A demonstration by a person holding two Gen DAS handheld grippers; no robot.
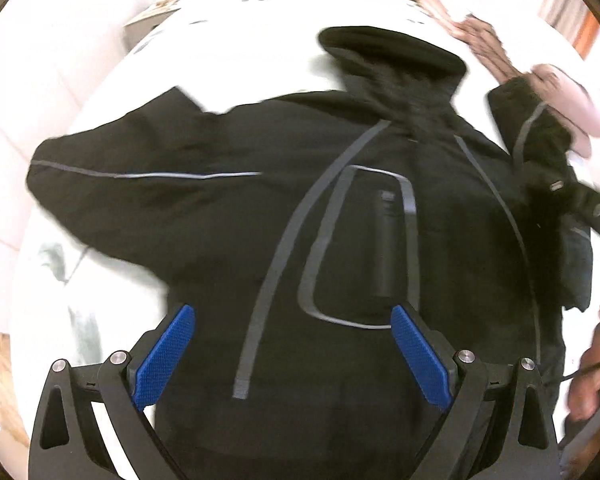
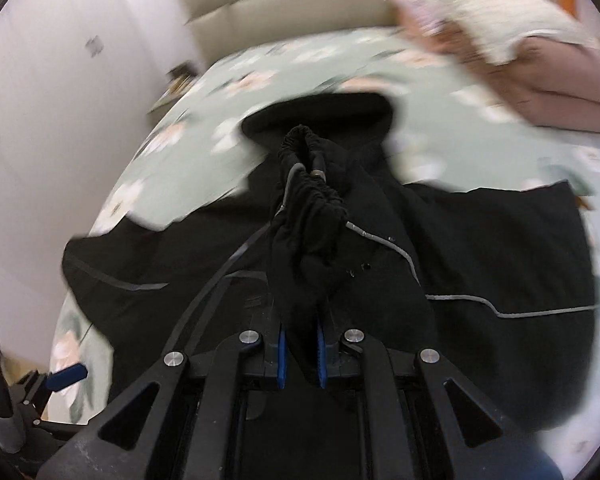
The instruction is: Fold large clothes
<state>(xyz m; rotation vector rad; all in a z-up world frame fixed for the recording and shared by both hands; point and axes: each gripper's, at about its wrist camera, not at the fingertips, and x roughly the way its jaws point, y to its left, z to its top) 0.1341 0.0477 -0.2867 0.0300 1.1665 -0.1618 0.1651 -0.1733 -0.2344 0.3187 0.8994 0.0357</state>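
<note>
A black jacket (image 1: 204,216) with grey reflective stripes lies spread on the bed, hood toward the far end. My left gripper (image 1: 292,320) is open and empty, its blue pads (image 1: 164,360) hovering over the jacket's back. My right gripper (image 2: 300,344) is shut on the jacket's sleeve (image 2: 308,248), holding the elastic cuff lifted above the jacket body (image 2: 500,248). In the left wrist view the lifted sleeve (image 1: 540,140) shows at the right edge.
The bed (image 2: 204,120) has a pale green floral sheet. A pillow and folded pink bedding (image 2: 520,48) lie at the far right. A beige headboard (image 2: 284,4) stands behind. White cupboards (image 2: 60,80) are at left. The left gripper (image 2: 60,376) shows at lower left.
</note>
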